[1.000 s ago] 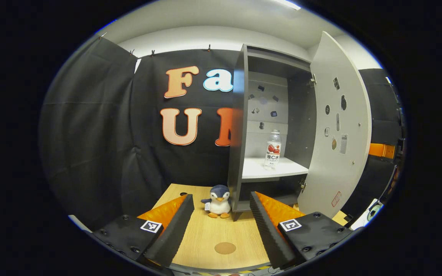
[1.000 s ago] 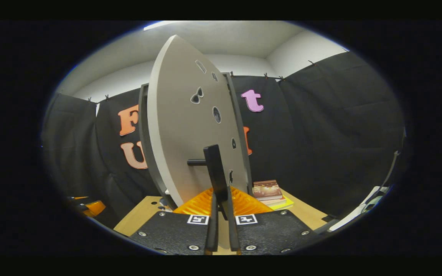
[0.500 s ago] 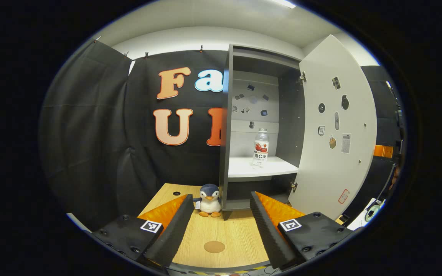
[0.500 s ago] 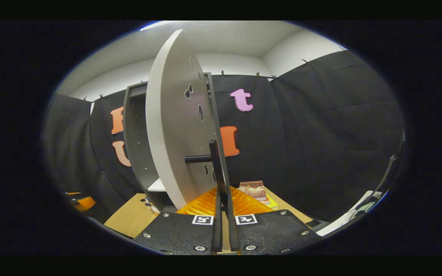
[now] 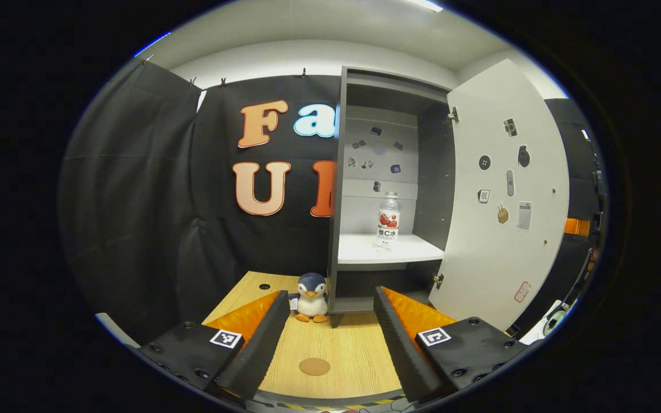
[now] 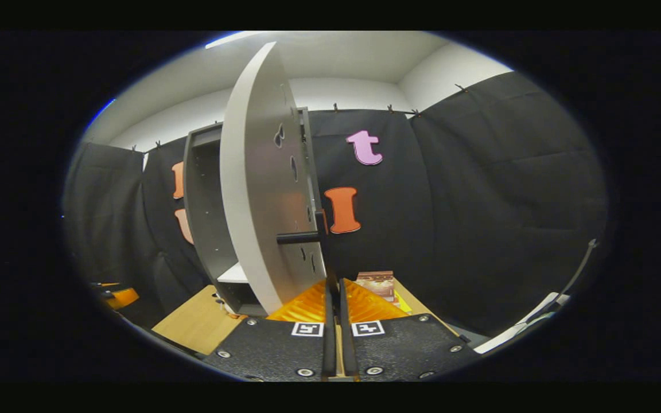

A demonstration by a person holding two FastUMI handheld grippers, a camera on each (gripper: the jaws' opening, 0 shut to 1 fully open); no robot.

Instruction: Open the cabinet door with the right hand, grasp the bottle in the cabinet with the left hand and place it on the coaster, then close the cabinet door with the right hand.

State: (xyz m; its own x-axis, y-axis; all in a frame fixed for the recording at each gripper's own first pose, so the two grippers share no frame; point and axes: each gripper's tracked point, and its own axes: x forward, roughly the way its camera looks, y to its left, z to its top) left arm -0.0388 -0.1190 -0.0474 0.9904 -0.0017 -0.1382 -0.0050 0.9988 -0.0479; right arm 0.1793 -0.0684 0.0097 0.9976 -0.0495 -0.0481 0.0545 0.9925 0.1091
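Bottle upright on the cabinet shelf, untouched; coaster bare on the table between the spread left gripper fingers. Door open, so grasp, placing and closing left. Right gripper pinched on the door handle, door swung wider than a second ago.

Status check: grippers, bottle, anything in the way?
Right gripper shut on door handle, door open. Left gripper open. Bottle upright on shelf; approach looks clear.
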